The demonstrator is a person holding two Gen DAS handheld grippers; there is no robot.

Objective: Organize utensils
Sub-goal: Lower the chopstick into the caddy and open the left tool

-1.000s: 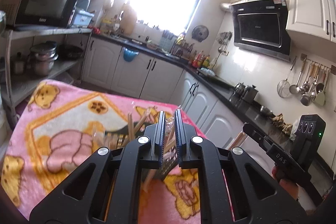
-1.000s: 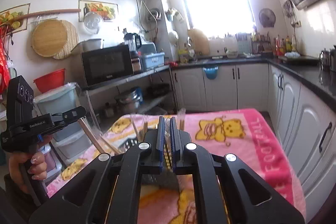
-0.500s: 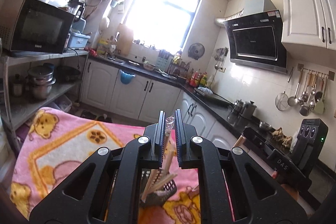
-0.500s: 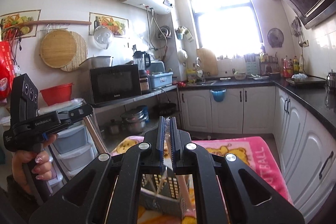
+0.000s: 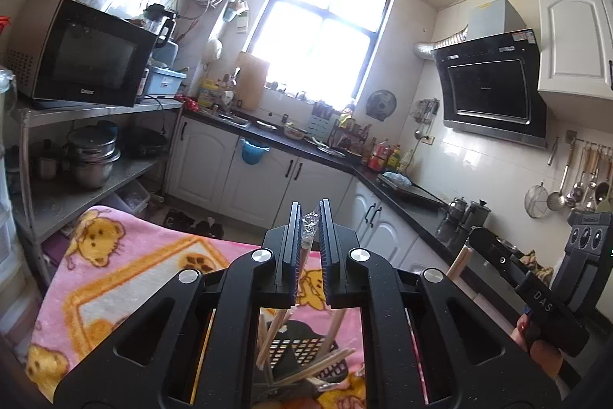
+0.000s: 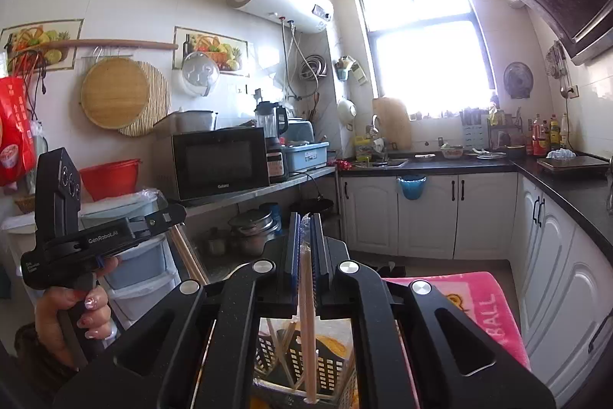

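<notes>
Two tongs, each clamped on wrapped chopsticks above the black slotted basket (image 5: 306,351).

My left gripper (image 5: 309,217) pinches a plastic-wrapped chopstick pair (image 5: 306,236) whose lower end reaches down toward the basket; my right gripper (image 6: 302,229) is closed on another wrapped pair (image 6: 308,324) standing nearly upright over the basket. Loose chopsticks (image 5: 318,368) lean inside the basket, which sits on the pink blanket (image 5: 126,278).

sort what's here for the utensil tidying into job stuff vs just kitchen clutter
Job: left gripper and right gripper, each shut on wrapped chopsticks; black slotted basket holding more chopsticks.

Lying about: microwave, stacked pots, hanging ladles, pink blanket.
</notes>
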